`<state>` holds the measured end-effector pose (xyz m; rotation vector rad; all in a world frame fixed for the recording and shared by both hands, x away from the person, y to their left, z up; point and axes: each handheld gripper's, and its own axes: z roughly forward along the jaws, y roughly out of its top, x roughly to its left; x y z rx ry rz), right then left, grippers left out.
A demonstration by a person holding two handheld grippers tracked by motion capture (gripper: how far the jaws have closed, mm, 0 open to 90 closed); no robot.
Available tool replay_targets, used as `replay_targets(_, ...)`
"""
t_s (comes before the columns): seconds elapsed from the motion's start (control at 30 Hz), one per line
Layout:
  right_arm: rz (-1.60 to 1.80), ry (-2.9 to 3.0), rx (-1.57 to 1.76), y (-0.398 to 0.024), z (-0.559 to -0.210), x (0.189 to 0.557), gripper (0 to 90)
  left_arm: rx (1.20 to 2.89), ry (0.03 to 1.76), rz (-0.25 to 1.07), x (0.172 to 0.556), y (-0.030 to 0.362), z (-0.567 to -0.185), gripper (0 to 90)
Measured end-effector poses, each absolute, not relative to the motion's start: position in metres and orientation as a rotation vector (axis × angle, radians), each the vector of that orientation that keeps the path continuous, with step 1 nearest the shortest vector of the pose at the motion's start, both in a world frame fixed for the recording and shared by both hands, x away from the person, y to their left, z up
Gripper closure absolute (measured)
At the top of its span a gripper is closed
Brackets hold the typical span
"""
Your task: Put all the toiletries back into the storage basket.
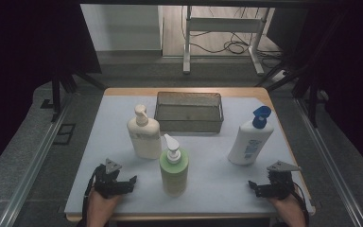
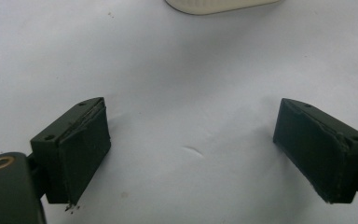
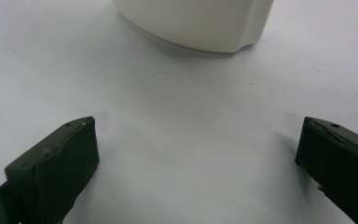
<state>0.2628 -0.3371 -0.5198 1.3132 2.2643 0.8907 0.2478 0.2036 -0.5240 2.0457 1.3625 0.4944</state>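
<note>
Three bottles stand on the pale mat (image 1: 208,184): a cream pump bottle (image 1: 144,133) at left, a green pump bottle (image 1: 174,169) in the front middle, and a white bottle with a blue cap (image 1: 249,139) at right. My left gripper (image 1: 125,183) rests near the front left edge, open and holding nothing. In the left gripper view its jaws (image 2: 193,154) are spread wide, with the cream bottle's base (image 2: 219,4) ahead. My right gripper (image 1: 255,188) sits at the front right, also open. Its jaws (image 3: 196,163) are apart, with the white bottle's base (image 3: 196,23) just ahead.
A dark wire mesh basket (image 1: 189,126) with nothing in it sits at the back middle of the mat. The table's wooden edge (image 1: 179,91) shows behind it. Bare mat lies between the bottles and the front edge. A metal frame and cables are on the floor beyond.
</note>
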Motion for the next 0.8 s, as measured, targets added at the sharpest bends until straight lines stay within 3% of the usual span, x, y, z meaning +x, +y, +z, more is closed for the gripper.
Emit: replay_targets(0.8, 0.951, 2.283, 1.267, -0.3403, -0.5098, 0.2612, 6.1, 2.044, 1.361, 0.496, 0.2476, 0.2037, -0.5241, 10.3)
